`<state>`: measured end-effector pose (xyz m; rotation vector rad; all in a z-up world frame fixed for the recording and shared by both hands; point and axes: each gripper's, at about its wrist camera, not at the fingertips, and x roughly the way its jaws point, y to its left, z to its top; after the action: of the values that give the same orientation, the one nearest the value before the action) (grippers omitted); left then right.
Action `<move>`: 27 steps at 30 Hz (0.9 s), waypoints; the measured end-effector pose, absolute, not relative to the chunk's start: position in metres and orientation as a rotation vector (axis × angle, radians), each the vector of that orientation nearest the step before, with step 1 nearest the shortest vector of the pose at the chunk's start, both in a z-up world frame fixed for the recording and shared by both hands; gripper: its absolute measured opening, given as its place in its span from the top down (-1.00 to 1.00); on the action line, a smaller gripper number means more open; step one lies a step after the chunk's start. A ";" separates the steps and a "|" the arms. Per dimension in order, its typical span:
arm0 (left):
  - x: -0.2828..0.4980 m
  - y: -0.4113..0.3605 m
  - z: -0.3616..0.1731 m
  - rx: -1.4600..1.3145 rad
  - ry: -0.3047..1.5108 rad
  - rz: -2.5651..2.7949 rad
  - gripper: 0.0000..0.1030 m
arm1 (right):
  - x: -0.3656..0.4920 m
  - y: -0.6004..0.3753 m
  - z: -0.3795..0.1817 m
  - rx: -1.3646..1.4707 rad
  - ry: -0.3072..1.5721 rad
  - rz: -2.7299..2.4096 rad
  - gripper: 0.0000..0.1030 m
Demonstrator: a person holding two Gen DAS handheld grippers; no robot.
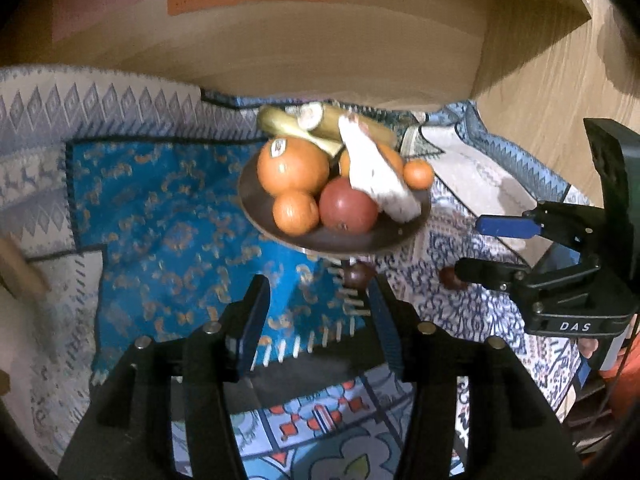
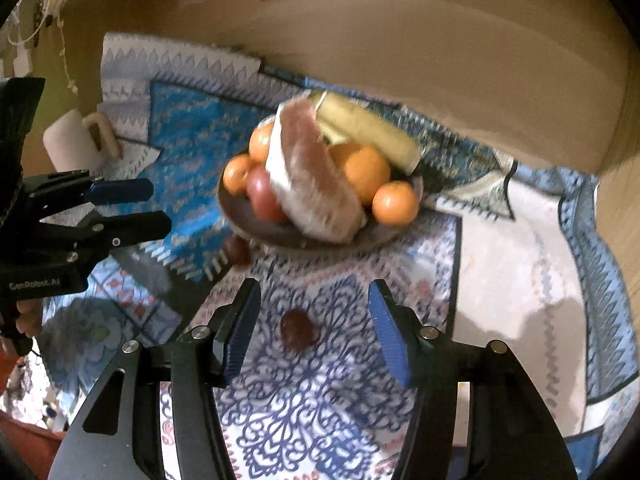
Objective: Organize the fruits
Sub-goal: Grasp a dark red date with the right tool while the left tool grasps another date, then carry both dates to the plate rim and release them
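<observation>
A dark round plate holds several oranges, a red apple, bananas and a pale wedge of cut fruit. Two small dark brown fruits lie on the cloth in front of the plate: one by its rim, one nearer. My left gripper is open and empty, just short of the plate. My right gripper is open, its fingers either side of the nearer brown fruit, not touching it.
Patterned blue and white cloths cover the table. A wooden wall stands close behind the plate. A white roll on a wooden holder stands at the left.
</observation>
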<state>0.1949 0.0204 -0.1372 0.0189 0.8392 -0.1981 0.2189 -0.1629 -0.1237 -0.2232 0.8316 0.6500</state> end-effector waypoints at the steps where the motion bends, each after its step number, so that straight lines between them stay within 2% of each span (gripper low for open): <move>1: 0.195 0.020 -0.141 0.014 0.851 -0.201 0.00 | 0.217 -0.162 -0.127 -0.223 0.840 0.654 -0.02; 6: 0.193 0.014 -0.156 0.004 0.891 -0.216 0.00 | 0.215 -0.159 -0.137 -0.232 0.869 0.660 0.01; 10: 0.192 0.013 -0.164 -0.010 0.910 -0.222 0.00 | 0.218 -0.157 -0.141 -0.233 0.891 0.673 0.35; 15: 0.195 0.011 -0.170 -0.013 0.928 -0.224 0.00 | 0.219 -0.155 -0.142 -0.233 0.892 0.682 0.66; 27: 0.216 -0.003 -0.169 0.010 0.938 -0.255 0.00 | 0.226 -0.172 -0.129 -0.176 0.859 0.661 0.68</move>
<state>0.2155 -0.0034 -0.1694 0.0098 0.9383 -0.2546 0.2260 -0.1719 -0.1290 -0.1757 0.8593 0.6606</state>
